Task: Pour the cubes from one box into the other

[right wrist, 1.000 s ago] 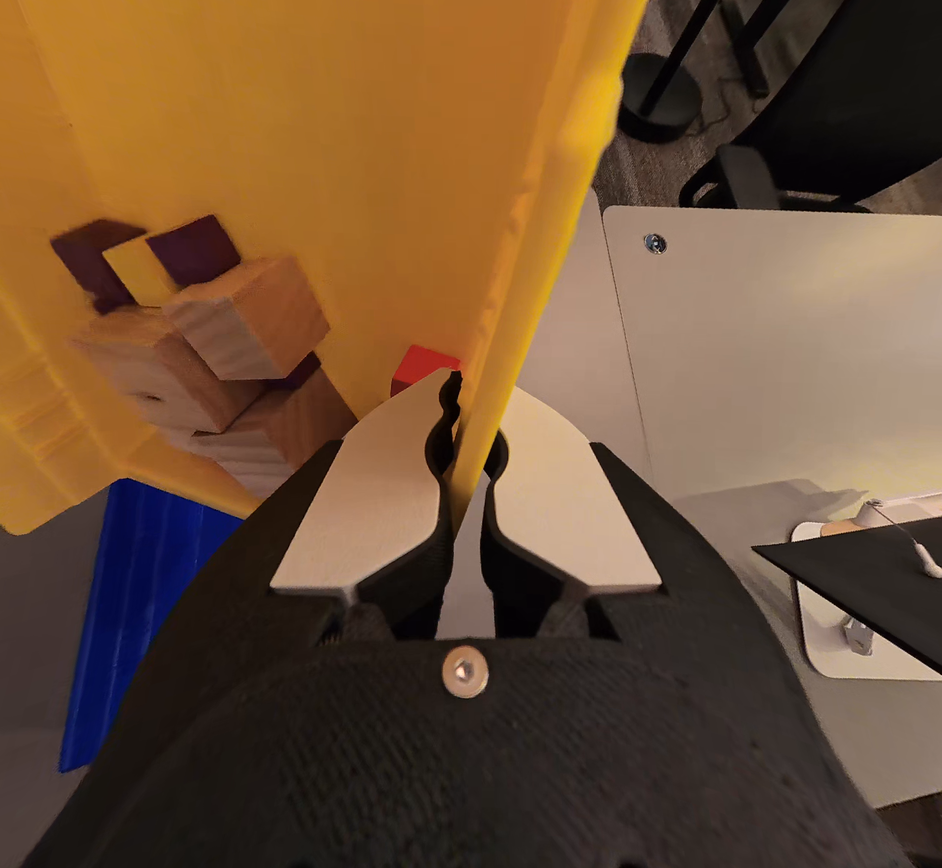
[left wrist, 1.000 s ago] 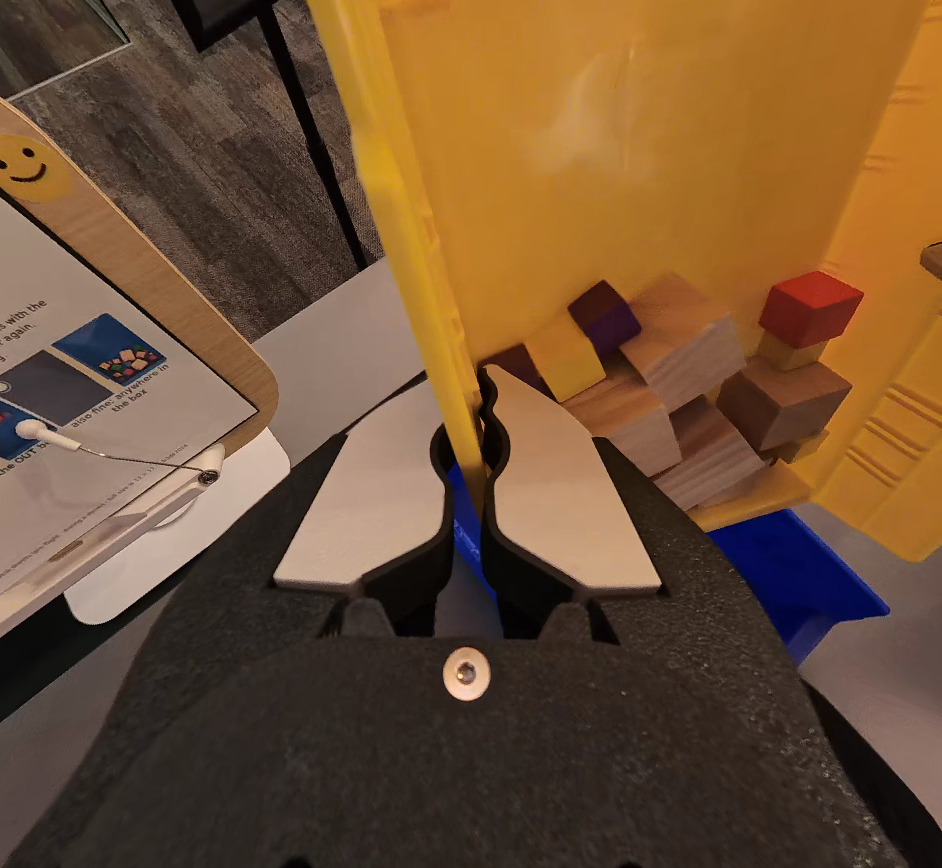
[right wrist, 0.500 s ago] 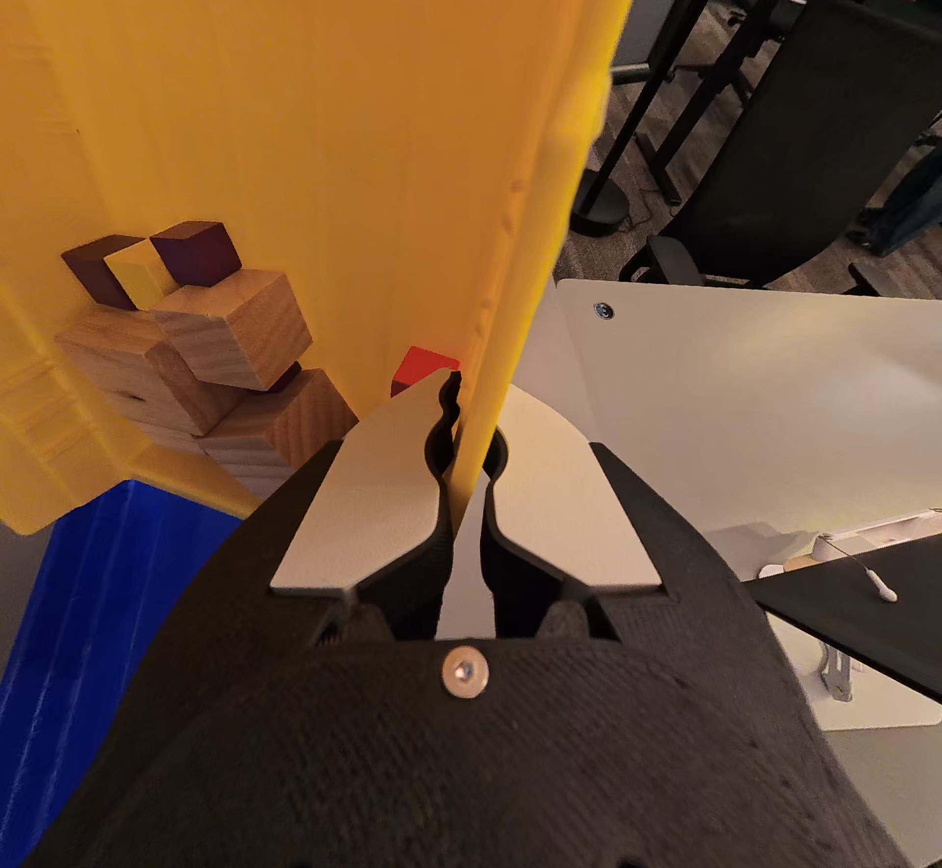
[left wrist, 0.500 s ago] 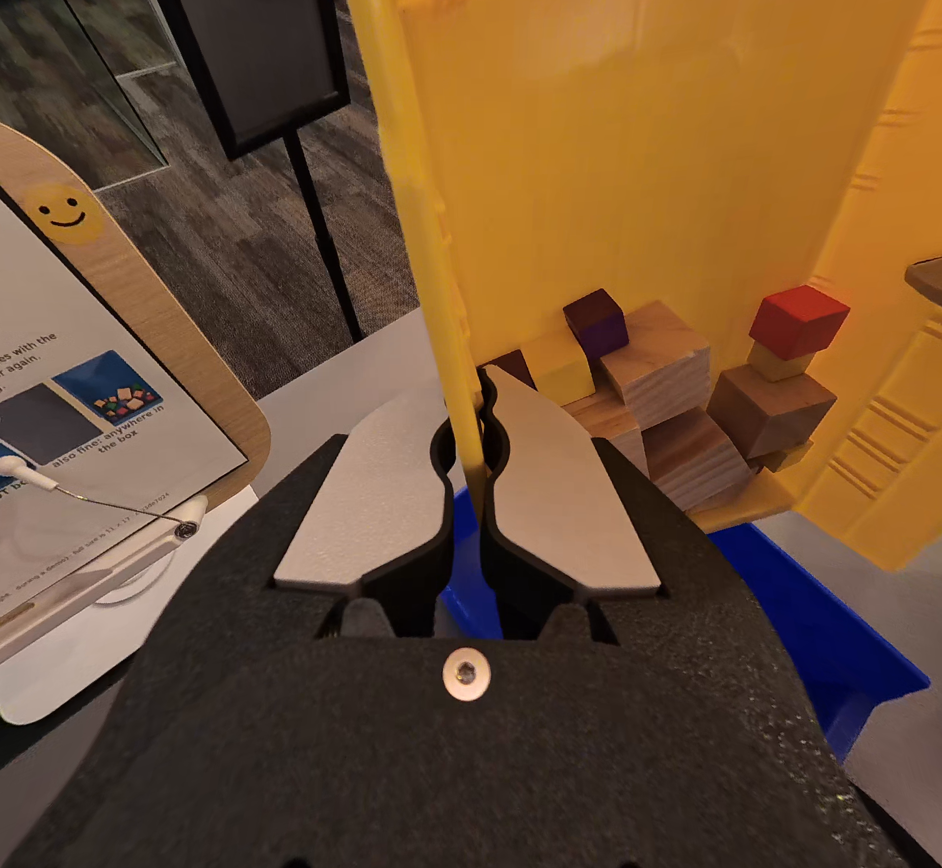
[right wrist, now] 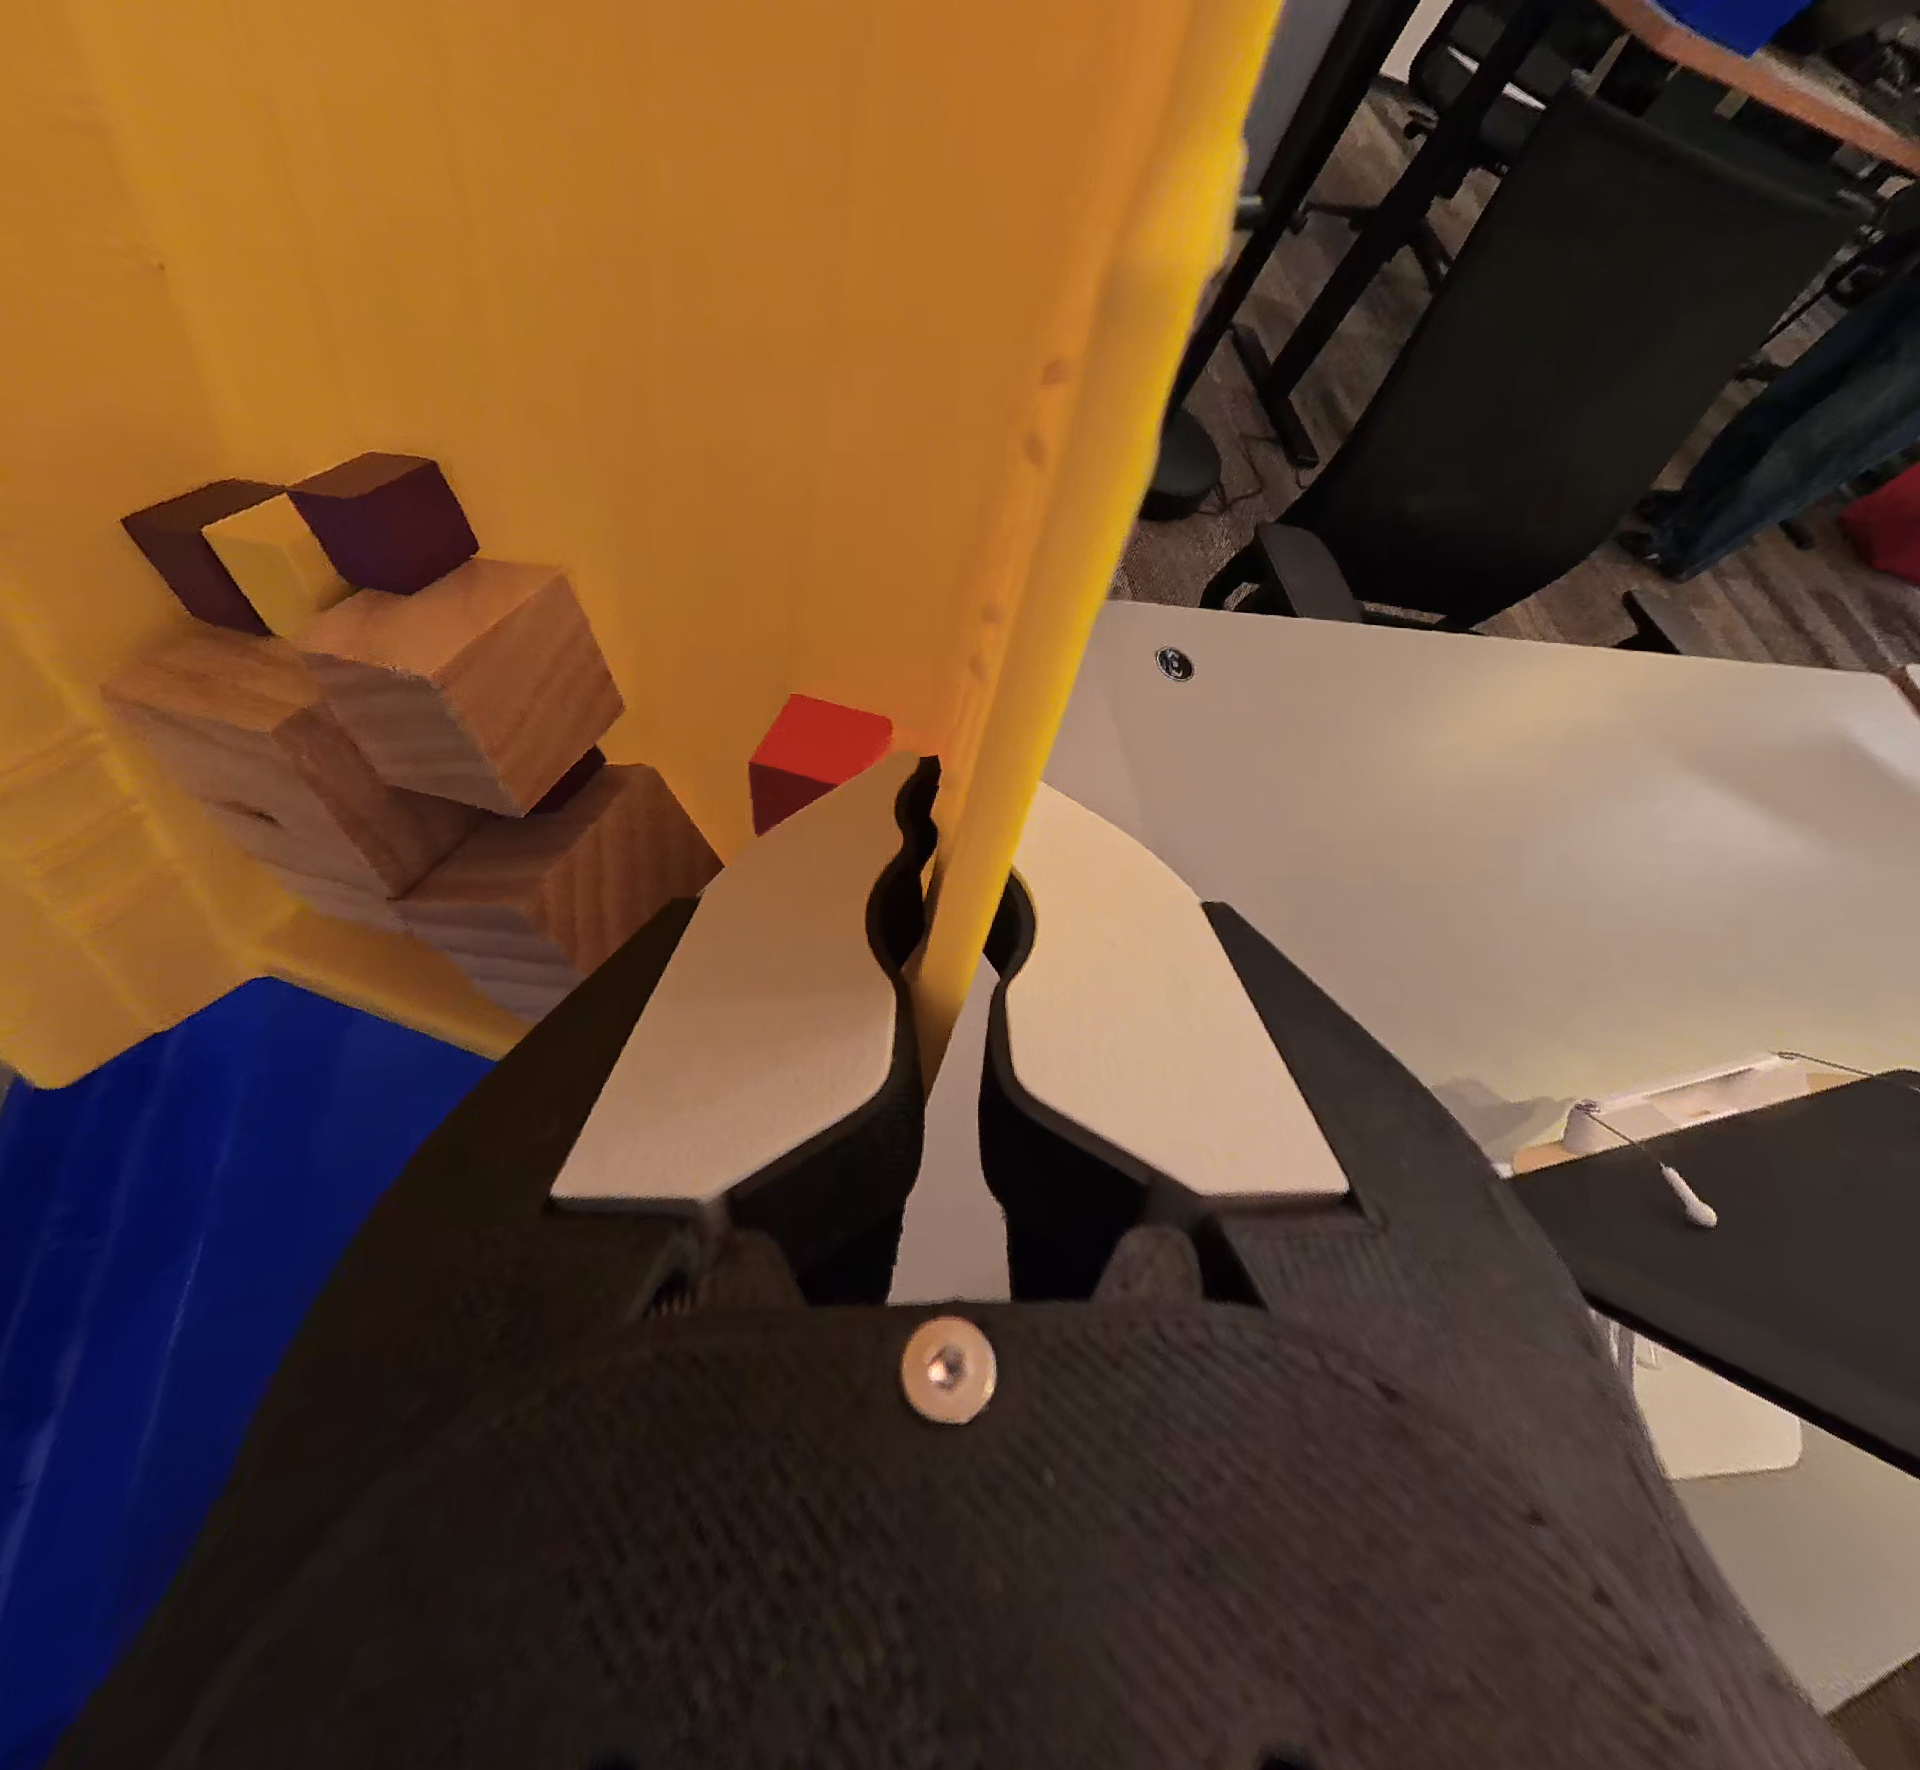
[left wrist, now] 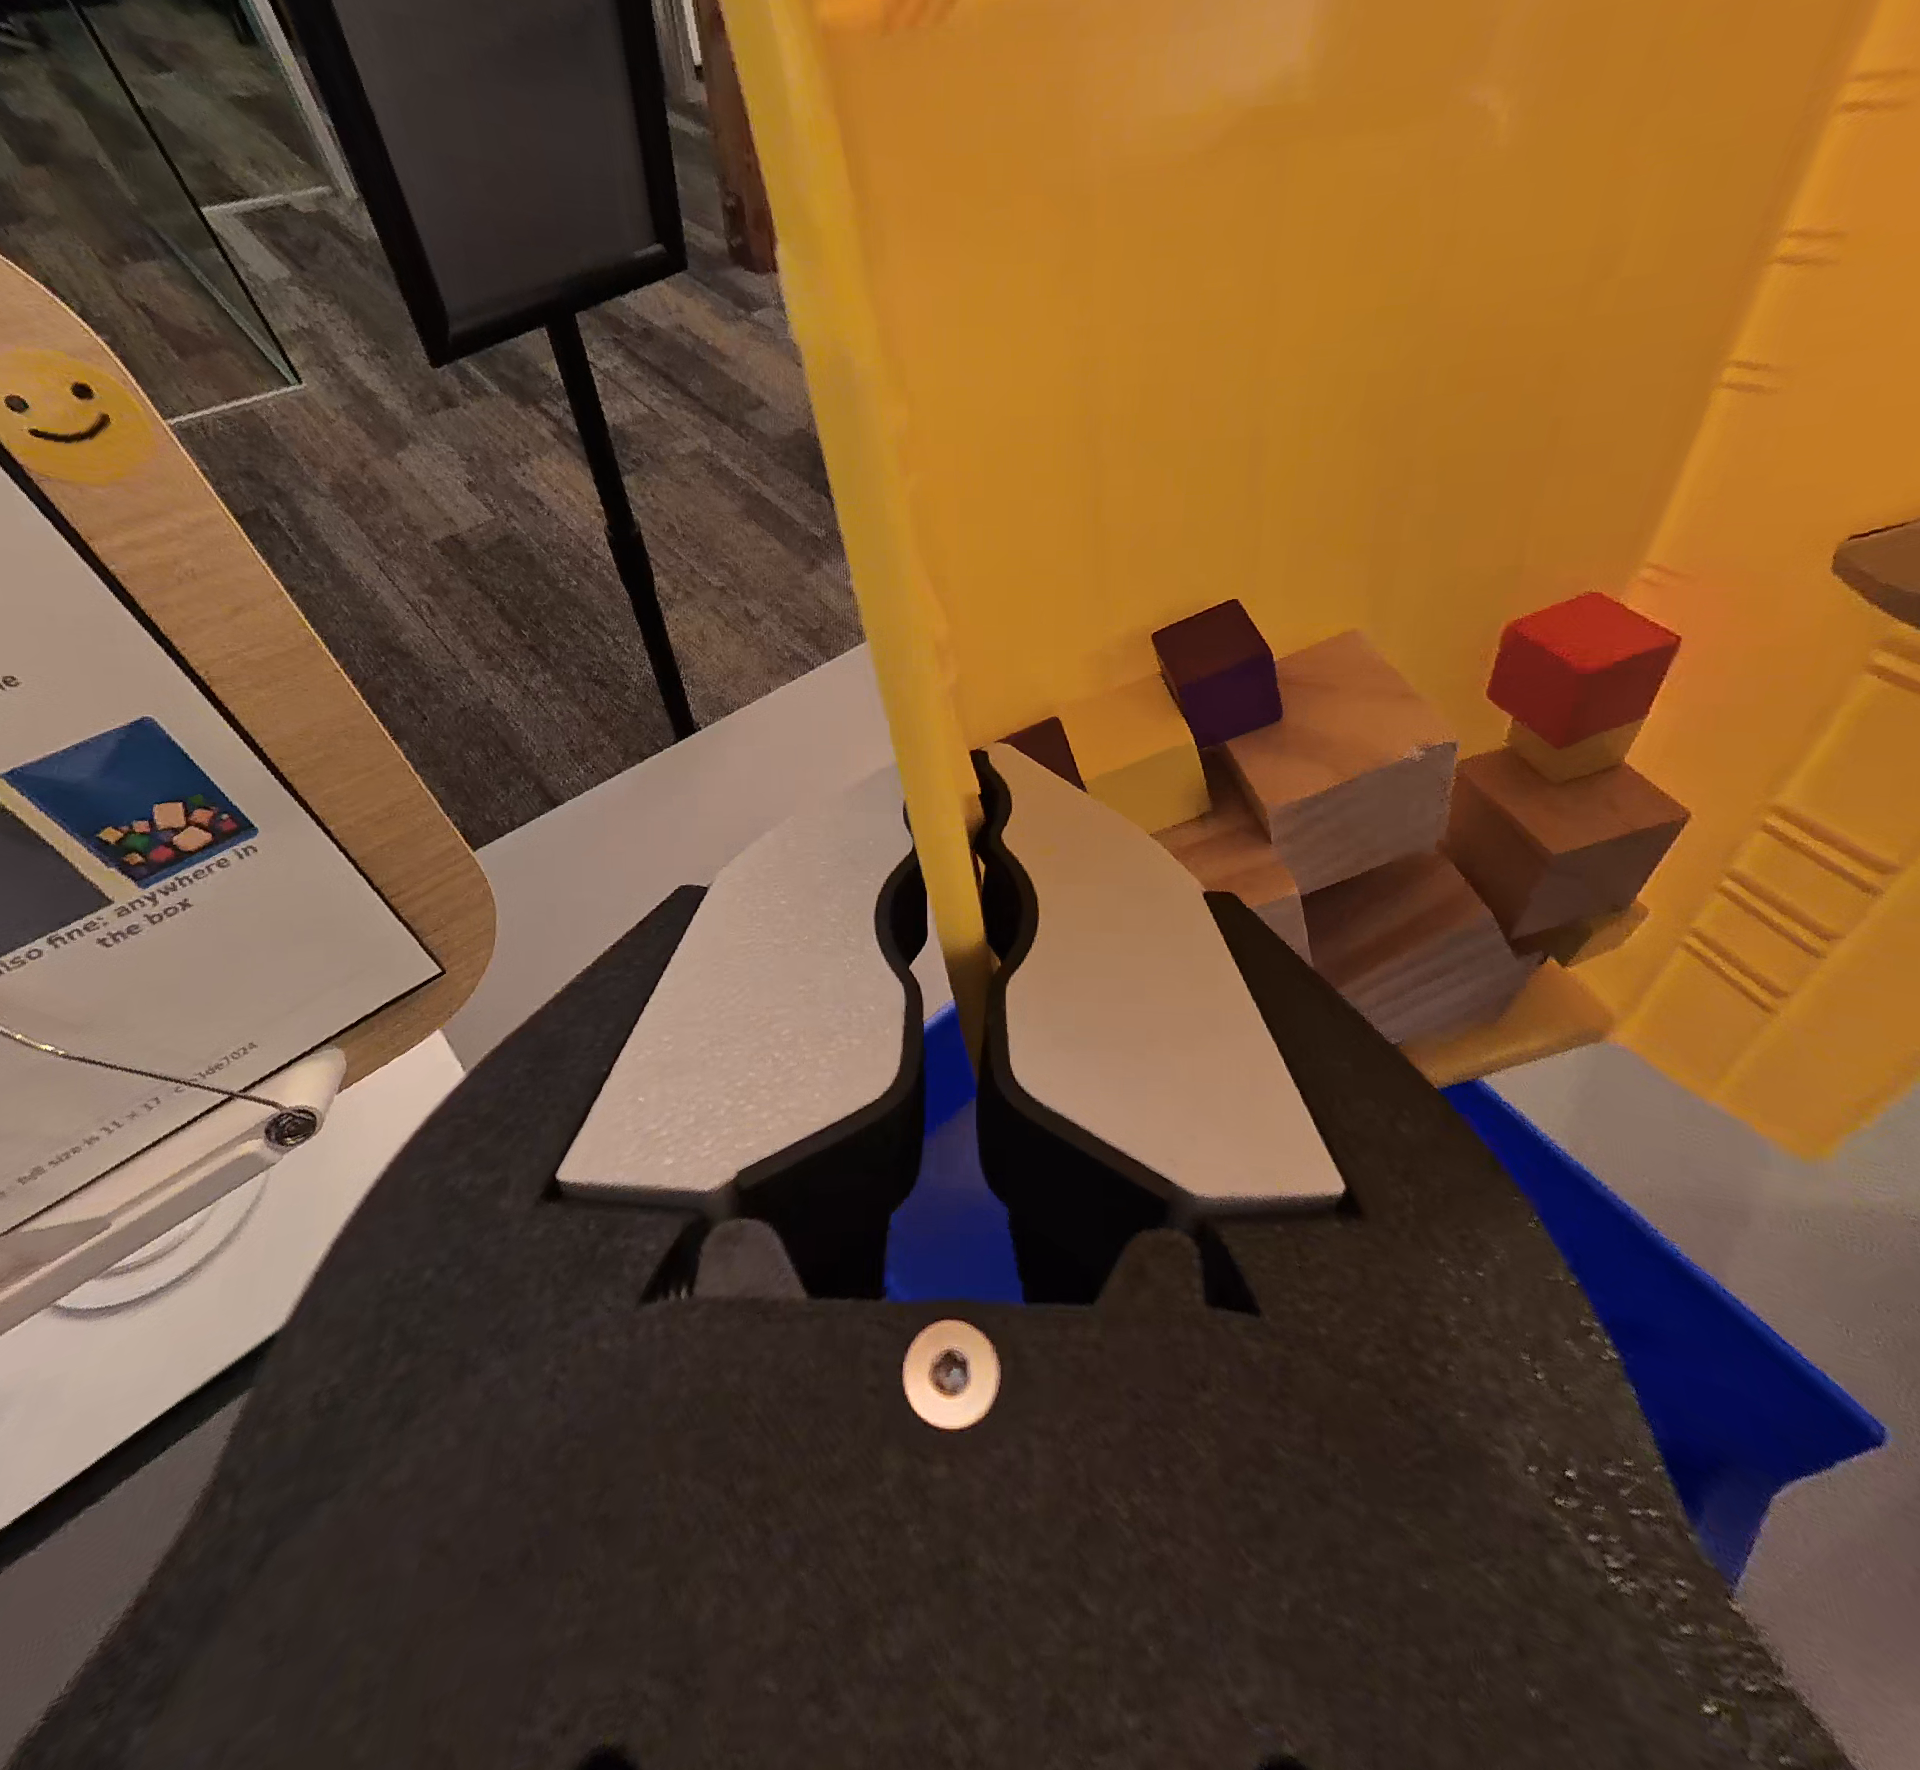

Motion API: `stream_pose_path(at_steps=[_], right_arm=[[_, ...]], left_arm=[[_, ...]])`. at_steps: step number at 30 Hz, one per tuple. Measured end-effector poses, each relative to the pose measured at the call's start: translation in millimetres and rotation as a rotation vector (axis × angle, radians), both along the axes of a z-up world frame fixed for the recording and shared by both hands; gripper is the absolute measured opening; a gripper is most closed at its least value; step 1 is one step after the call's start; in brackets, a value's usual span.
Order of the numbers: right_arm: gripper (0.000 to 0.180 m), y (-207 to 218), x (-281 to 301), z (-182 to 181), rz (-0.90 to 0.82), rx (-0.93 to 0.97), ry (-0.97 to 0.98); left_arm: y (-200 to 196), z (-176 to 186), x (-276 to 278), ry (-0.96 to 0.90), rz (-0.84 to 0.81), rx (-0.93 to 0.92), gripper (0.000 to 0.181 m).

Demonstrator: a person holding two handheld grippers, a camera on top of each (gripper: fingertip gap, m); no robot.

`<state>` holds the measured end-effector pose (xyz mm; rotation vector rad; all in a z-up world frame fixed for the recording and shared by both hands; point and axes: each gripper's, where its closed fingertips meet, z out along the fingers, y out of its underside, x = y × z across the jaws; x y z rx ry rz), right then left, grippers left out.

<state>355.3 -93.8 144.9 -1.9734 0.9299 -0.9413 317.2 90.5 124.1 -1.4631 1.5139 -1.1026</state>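
My left gripper (left wrist: 951, 847) and right gripper (right wrist: 961, 873) each pinch a side wall of the yellow box (left wrist: 1299, 318), tipped steeply over the blue box (right wrist: 156, 1305) — cubes (right wrist: 447, 681) piled at its low edge, none visibly poured yet.

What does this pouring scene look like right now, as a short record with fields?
Source: yellow box, tipped steeply on end
Destination: blue box, beneath the yellow box's low edge
Cubes: cubes piled against the low wall, none seen in the blue box
Top of pile: red cube, purple cube
Left gripper: jaws clamped on one side wall
Right gripper: jaws clamped on the opposite wall
Surface: white table
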Motion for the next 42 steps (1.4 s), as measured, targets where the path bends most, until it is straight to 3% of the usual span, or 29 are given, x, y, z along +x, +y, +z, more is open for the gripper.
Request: stream_pose_path(at_steps=[3, 16, 19, 33, 37, 42], right_arm=[[0.005, 1, 0, -8, -0.017, -0.027, 0.059], [0.005, 3, 0, 2, 0.001, -0.033, -0.005], [0.005, 4, -1, -8, -0.013, -0.047, 0.066], [0.005, 9, -6, 16, -0.001, -0.054, -0.083], [0.005, 9, -4, -2, -0.022, -0.106, -0.018], [0.005, 9, -8, 22, -0.01, -0.144, -0.133]], left_arm=[[0, -6, 0, 0.048, 0.011, 0.013, 0.004], [3, -3, 1, -0.018, -0.001, -0.029, 0.005], [3, -11, 1, 0.016, 0.006, -0.025, 0.004], [9, 4, -1, -0.104, -0.008, -0.113, 0.005], [7, -16, 0, -0.035, 0.01, -0.125, 0.004], [6, -6, -1, -0.113, -0.014, -0.146, 0.005]])
